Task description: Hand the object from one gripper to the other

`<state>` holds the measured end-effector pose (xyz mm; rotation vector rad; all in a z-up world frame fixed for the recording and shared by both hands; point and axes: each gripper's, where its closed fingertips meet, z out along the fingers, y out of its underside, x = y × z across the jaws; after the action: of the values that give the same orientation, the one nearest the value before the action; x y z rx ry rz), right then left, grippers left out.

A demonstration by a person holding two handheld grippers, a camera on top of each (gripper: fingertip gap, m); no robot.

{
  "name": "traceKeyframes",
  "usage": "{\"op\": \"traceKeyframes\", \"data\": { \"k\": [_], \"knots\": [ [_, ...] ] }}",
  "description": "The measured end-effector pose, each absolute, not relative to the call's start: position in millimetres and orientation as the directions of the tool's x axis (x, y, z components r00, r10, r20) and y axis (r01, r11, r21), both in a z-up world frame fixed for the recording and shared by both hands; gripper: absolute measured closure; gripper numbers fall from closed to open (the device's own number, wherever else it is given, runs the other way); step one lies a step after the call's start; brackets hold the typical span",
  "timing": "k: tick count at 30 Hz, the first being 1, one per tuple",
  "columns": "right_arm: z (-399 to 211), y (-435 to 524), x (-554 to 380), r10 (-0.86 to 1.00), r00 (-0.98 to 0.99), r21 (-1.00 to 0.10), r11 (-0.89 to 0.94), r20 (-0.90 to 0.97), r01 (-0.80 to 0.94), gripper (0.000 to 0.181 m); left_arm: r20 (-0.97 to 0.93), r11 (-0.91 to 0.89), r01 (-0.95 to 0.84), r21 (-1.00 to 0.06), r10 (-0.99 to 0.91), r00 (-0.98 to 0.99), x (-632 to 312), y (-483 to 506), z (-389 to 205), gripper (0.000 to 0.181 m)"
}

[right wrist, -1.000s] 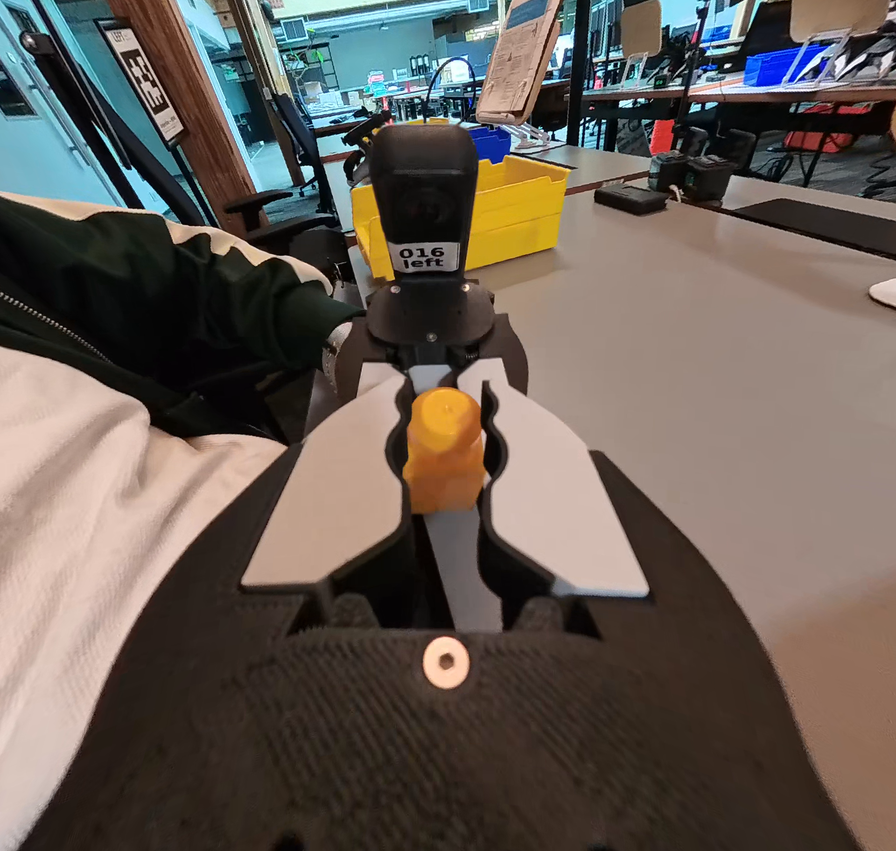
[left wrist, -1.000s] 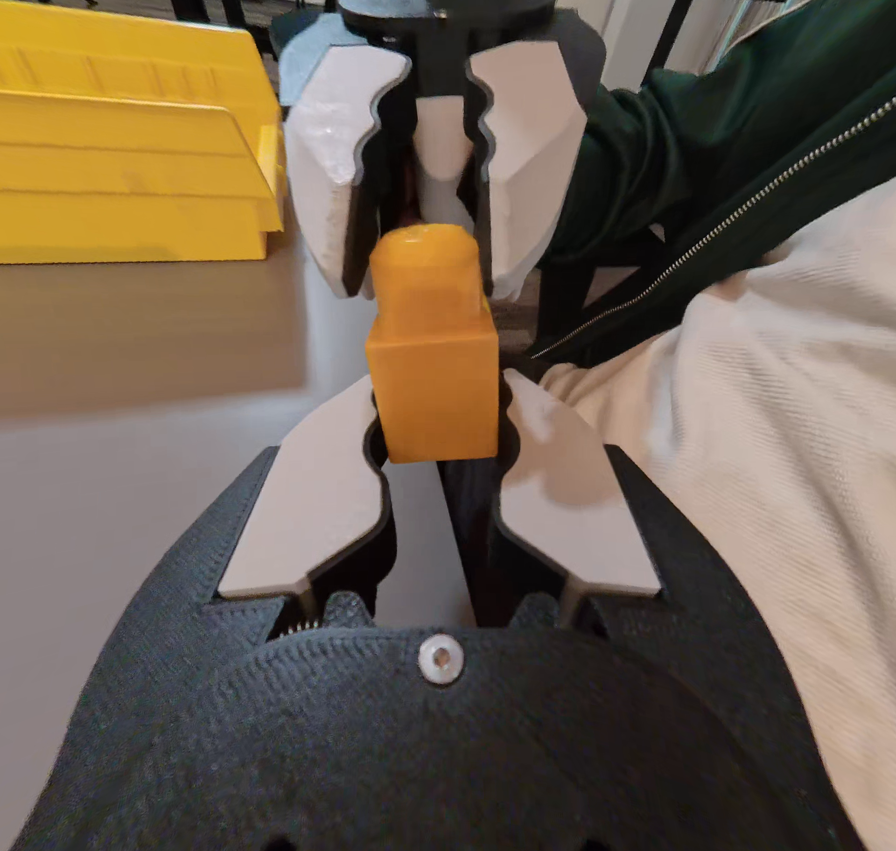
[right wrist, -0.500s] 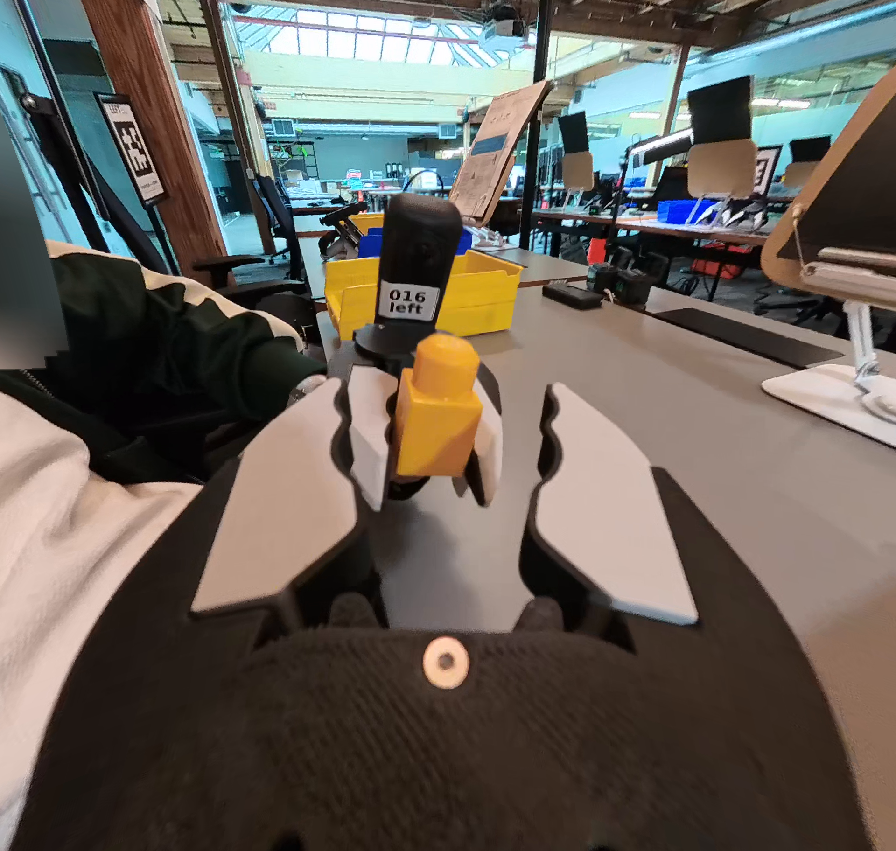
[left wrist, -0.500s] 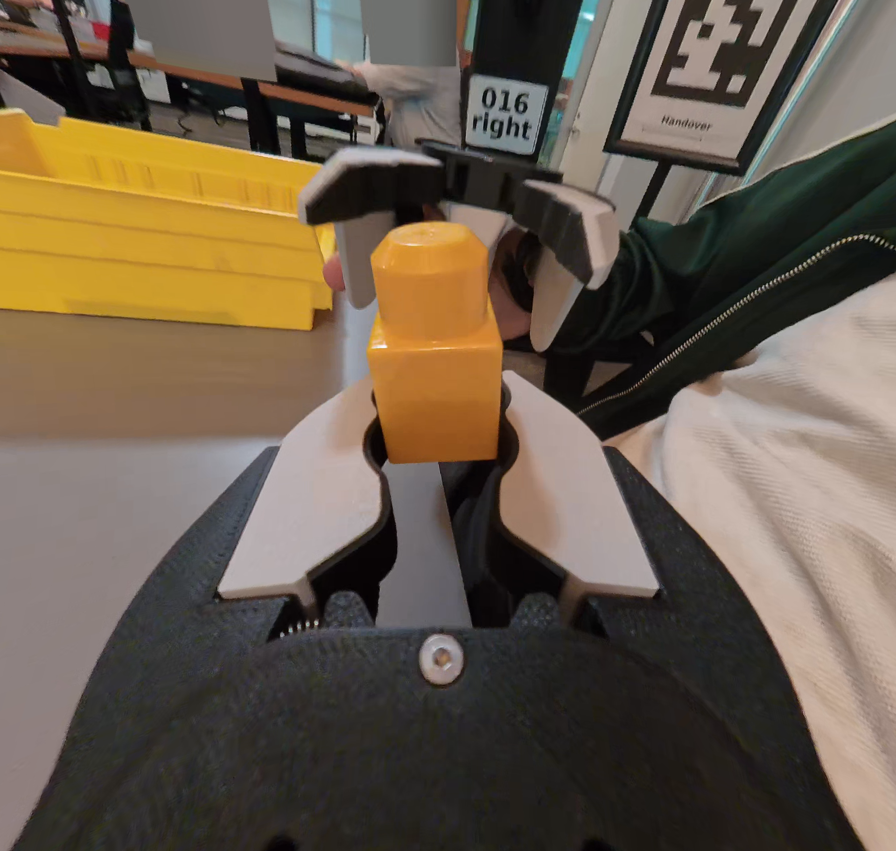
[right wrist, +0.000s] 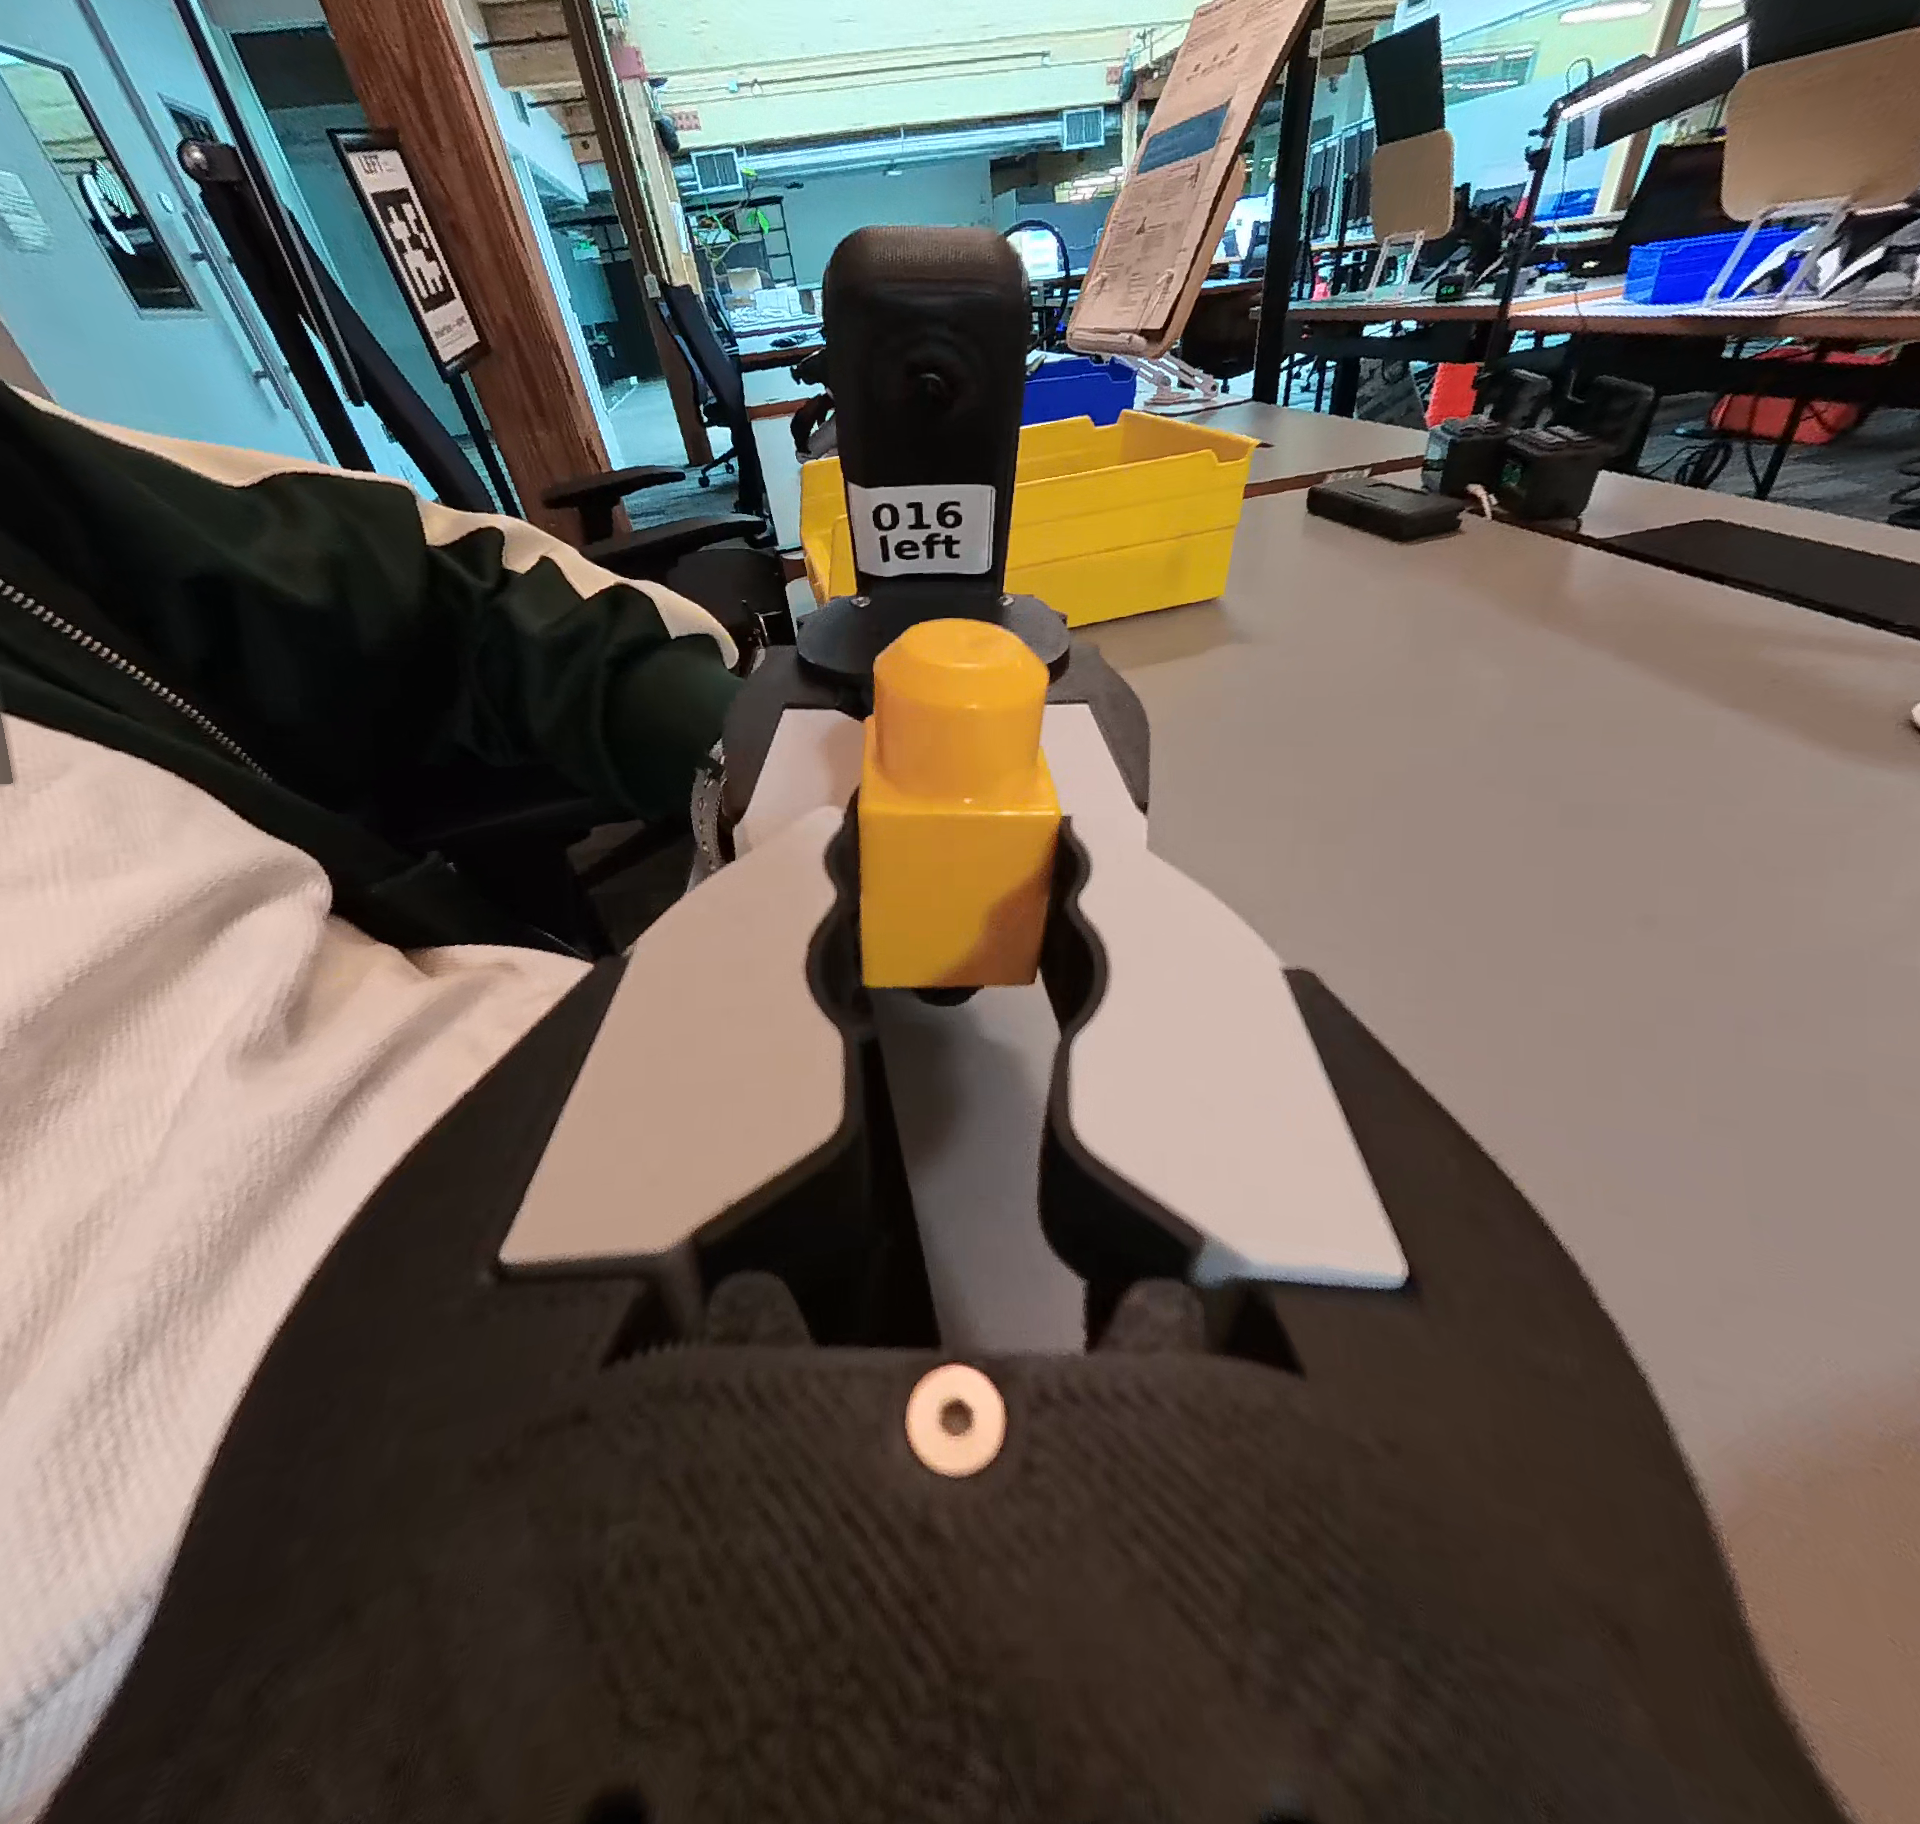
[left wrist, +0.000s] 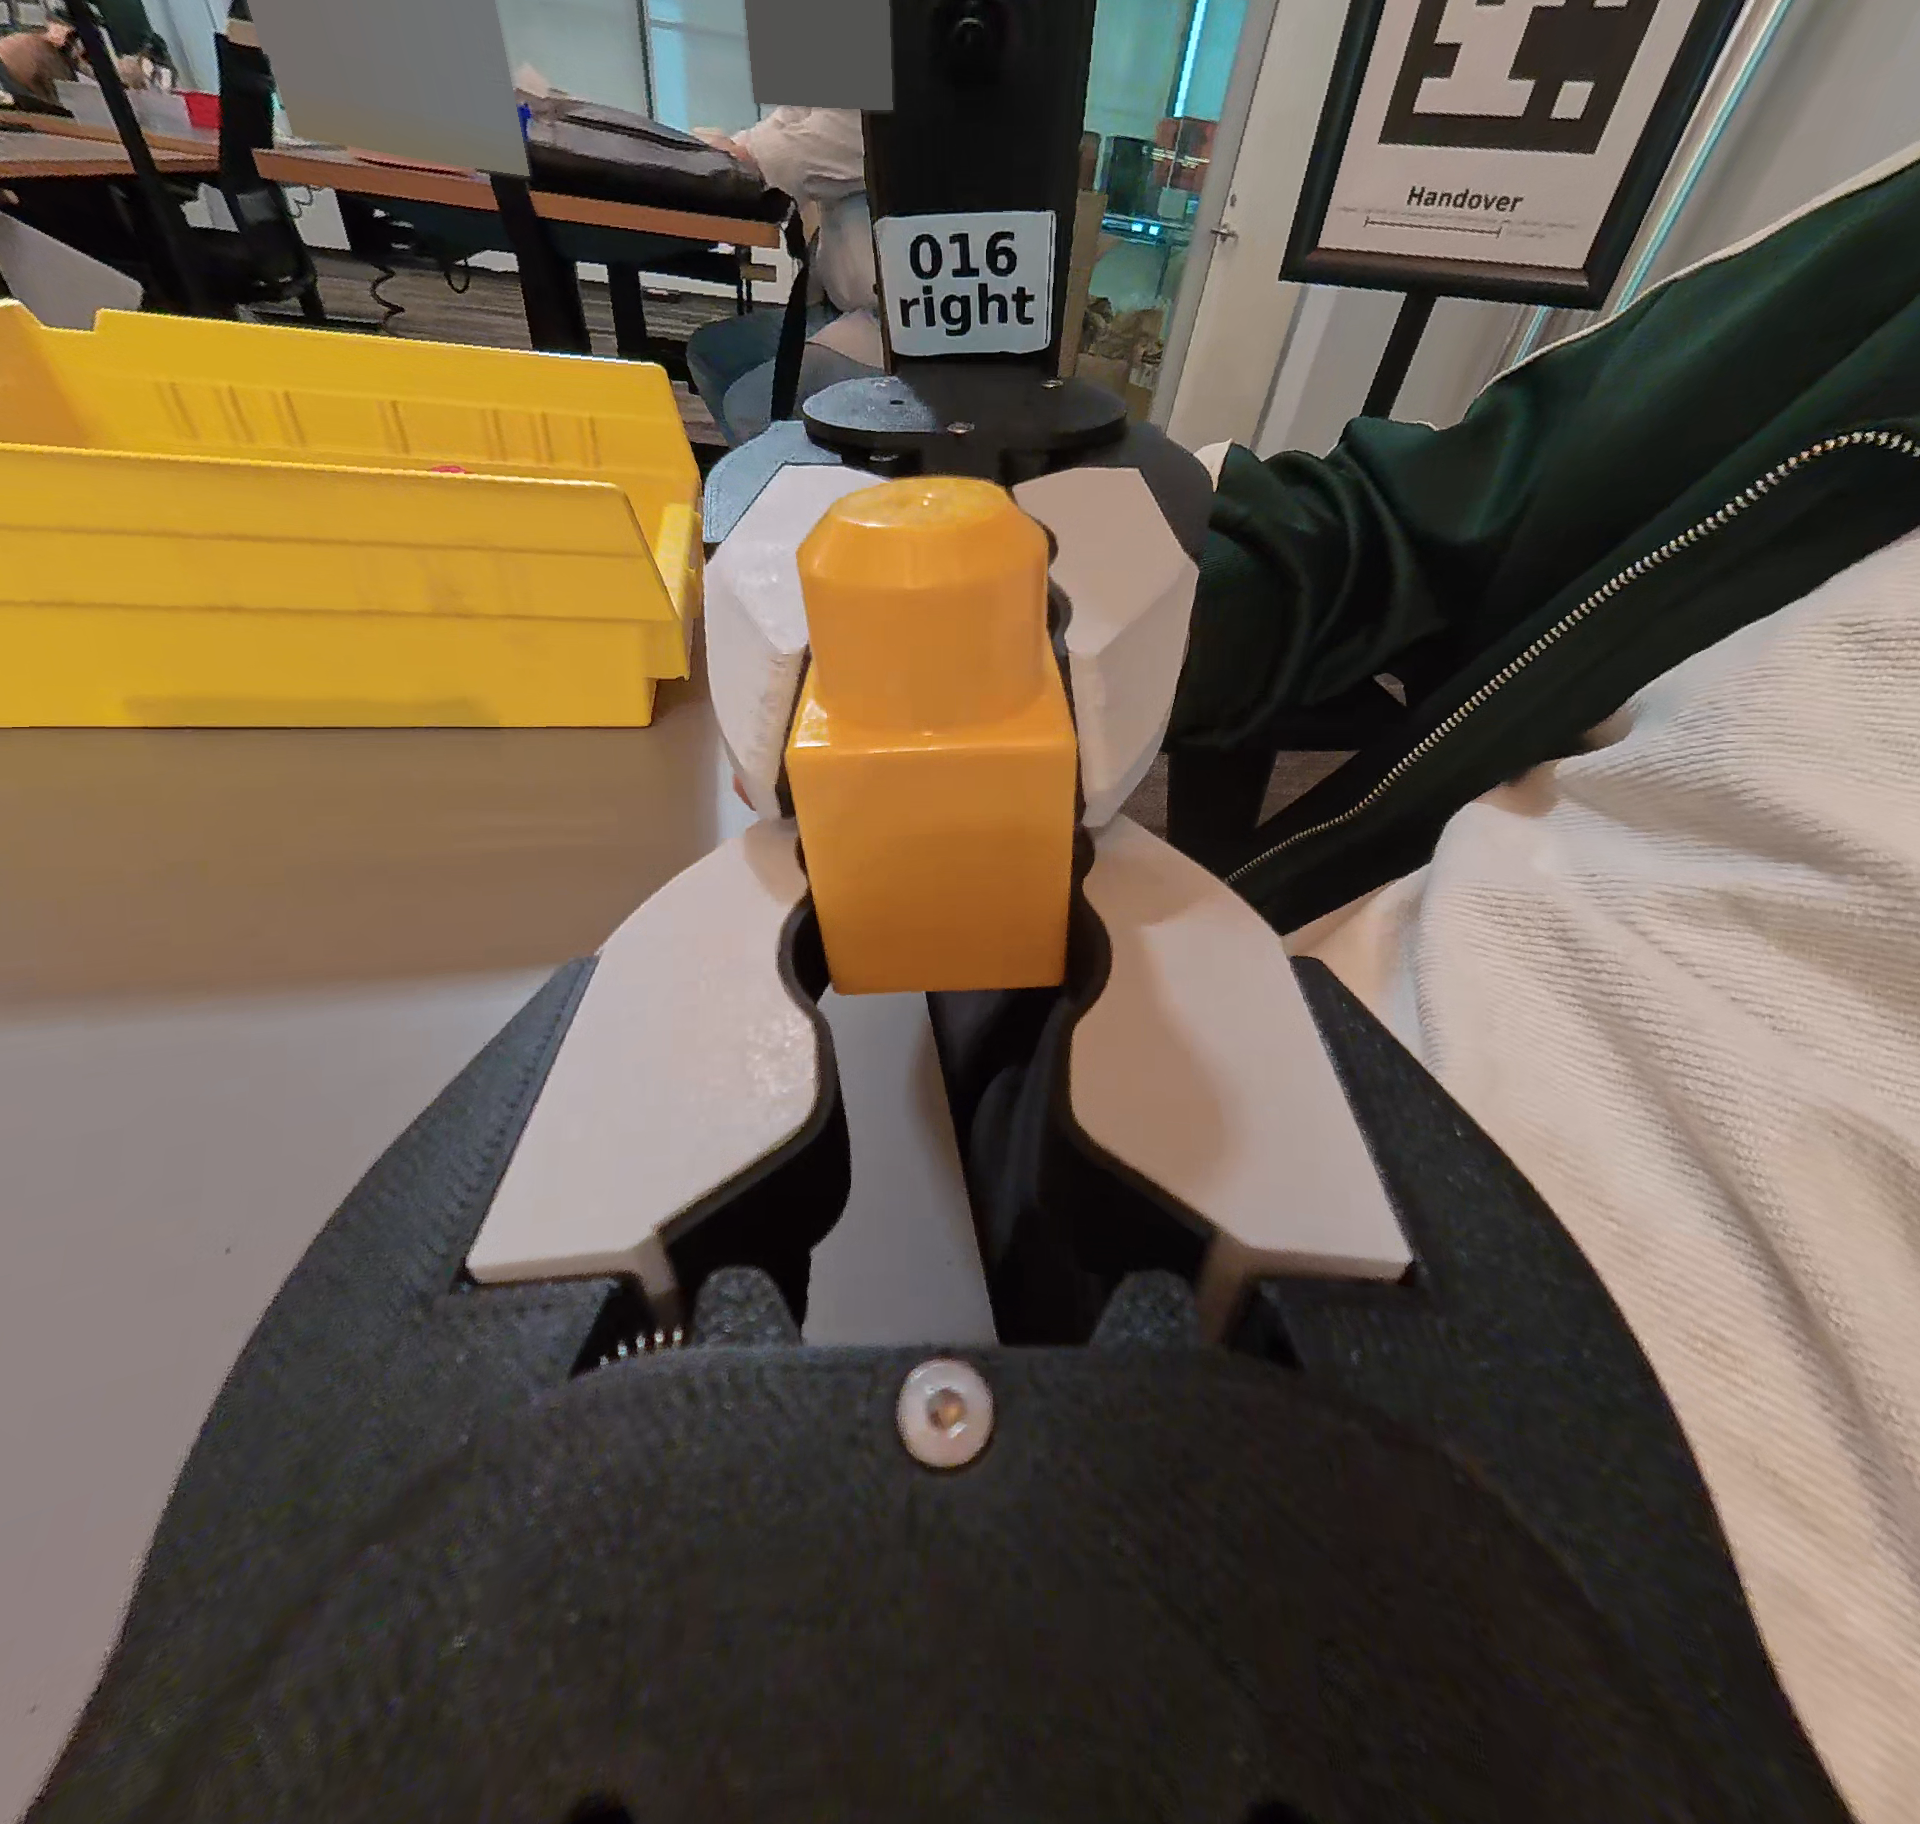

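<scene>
A grey tabletop (right wrist: 1507, 787) in an open workshop carries a yellow bin (left wrist: 312, 569) behind the block. The orange block (left wrist: 930, 787) is up in the air, stud upward, with both tools facing each other across it. The left hand-held gripper (left wrist: 935, 901) pinches its square base; the right hand-held gripper (right wrist: 951, 901) appears pressed onto that base from the opposite side. This looks like mid-handover: next, one side should spread while the other holds level.
</scene>
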<state>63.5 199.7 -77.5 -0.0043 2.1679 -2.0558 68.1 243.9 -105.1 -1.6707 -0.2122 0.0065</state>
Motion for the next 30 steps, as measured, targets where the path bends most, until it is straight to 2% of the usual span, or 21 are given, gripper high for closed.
{"op": "traceKeyframes", "data": {
  "k": [3, 6, 9, 15, 23, 30],
  "knots": [
    [-73.6, 201.8, 62.0, -0.103, -0.989, -0.994, 0.046, -0.108, 0.104, 0.146, 0.124, -0.085, 0.137, -0.987, 0.142, 0.982, 68.0, 243.9, -103.6, 0.141],
    [-66.2, 207.7, 55.1, -0.084, -0.99, -0.994, 0.021, -0.11, 0.108, 0.146, 0.125, -0.092, 0.143, -0.986, 0.176, 0.976, 62.1, 241.2, -104.7, 0.128],
    [-65.7, 214.3, 46.0, -0.065, -0.99, -0.992, 0.024, -0.128, 0.126, 0.145, 0.108, -0.095, 0.132, -0.987, 0.217, 0.97, 54.2, 234.2, -101.5, 0.126],
    [-71.2, 215.5, 41.0, -0.072, -0.98, -0.982, 0.036, -0.185, 0.183, 0.145, 0.147, -0.032, 0.159, -0.987, 0.237, 0.96, 47.2, 222.2, -88.0, 0.132],
    [-79.6, 209.3, 49.7, -0.084, -0.987, -0.988, 0.088, -0.137, 0.13, 0.146, 0.218, 0.062, 0.21, -0.976, 0.199, 0.955, 46.7, 213.4, -72.4, 0.134],
    [-80.0, 208.6, 50.5, -0.086, -0.986, -0.987, 0.09, -0.144, 0.136, 0.146, 0.211, 0.02, 0.211, -0.977, 0.177, 0.961, 51.2, 217.2, -78.1, 0.14]
  ]
}}
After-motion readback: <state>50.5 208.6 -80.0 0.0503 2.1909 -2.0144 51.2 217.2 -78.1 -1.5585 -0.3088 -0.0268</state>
